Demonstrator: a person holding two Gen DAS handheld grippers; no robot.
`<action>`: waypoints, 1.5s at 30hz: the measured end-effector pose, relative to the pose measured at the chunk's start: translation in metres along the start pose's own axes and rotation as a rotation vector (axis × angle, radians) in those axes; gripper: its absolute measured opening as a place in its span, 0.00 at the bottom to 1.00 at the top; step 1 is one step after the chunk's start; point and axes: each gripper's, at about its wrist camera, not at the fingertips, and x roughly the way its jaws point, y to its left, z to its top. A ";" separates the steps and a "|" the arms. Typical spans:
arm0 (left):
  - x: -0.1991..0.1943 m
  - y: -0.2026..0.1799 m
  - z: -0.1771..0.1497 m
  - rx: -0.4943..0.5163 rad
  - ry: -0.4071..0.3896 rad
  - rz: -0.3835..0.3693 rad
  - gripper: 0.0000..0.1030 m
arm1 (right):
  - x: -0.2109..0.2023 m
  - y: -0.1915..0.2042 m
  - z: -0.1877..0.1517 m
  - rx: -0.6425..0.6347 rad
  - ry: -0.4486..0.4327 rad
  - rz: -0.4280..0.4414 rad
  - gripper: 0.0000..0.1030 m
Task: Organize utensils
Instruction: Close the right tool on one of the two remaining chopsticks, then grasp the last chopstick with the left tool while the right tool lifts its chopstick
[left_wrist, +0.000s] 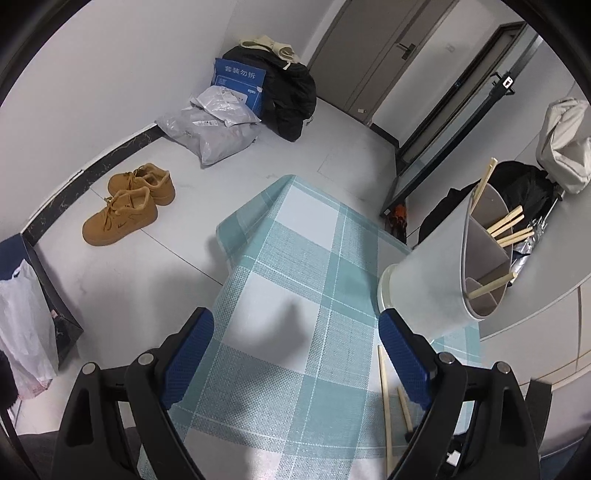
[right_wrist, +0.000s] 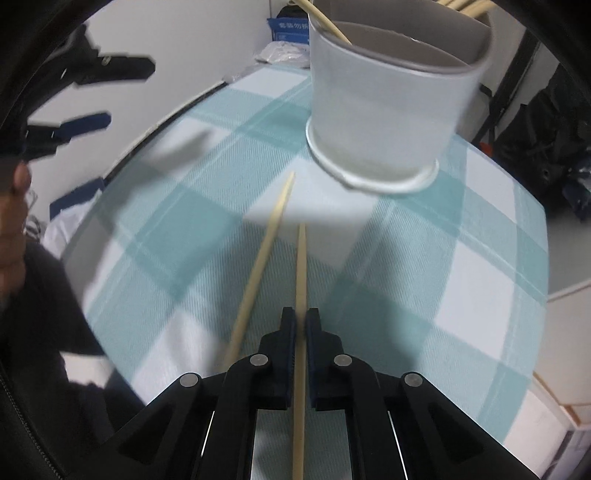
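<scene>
Right gripper (right_wrist: 300, 325) clamped on one chopstick (right_wrist: 301, 280); pads pressed together with the stick running straight between them, tip pointing ahead toward the white holder (right_wrist: 384, 122). Second chopstick (right_wrist: 264, 258) lying loose on the checked tablecloth (right_wrist: 461, 266), just left of the held one, angled slightly, not between the pads. Frame blurred at the edges, so contact of the held stick's far tip with the cloth cannot be told.

Left gripper (left_wrist: 295, 354) wide apart, nothing between the pads, hovering over bare cloth. Holder (left_wrist: 443, 280) ahead and to its right; several sticks already standing in the divided compartments (left_wrist: 509, 225).

Step judged: lift of the gripped stick, then transfer into the holder.

Notes for doing it well:
- Grip sits near the butt end, long lever ahead: lift slowly to avoid swing or slip in the pads.
- Raise clear before any sideways move, so the neighbouring stick is not dragged along.
- Tip up and over the holder rim, then turn to near vertical and lower, thin end down.
- Aim for a compartment with room; sticks already lean across some openings.
- Holder looks light and tall: a knock at the rim could tip it. Left gripper free to steady its wall if needed.
- Release only once the stick's end is well inside.
</scene>
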 end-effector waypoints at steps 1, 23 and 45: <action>0.000 0.001 0.000 -0.006 0.001 -0.001 0.85 | -0.002 0.000 -0.003 -0.006 0.007 -0.002 0.05; 0.006 0.007 -0.010 0.007 0.047 0.031 0.85 | 0.014 -0.003 0.042 0.039 -0.051 0.038 0.03; 0.040 -0.063 -0.053 0.229 0.199 0.093 0.85 | -0.076 -0.136 -0.051 0.619 -0.542 0.337 0.03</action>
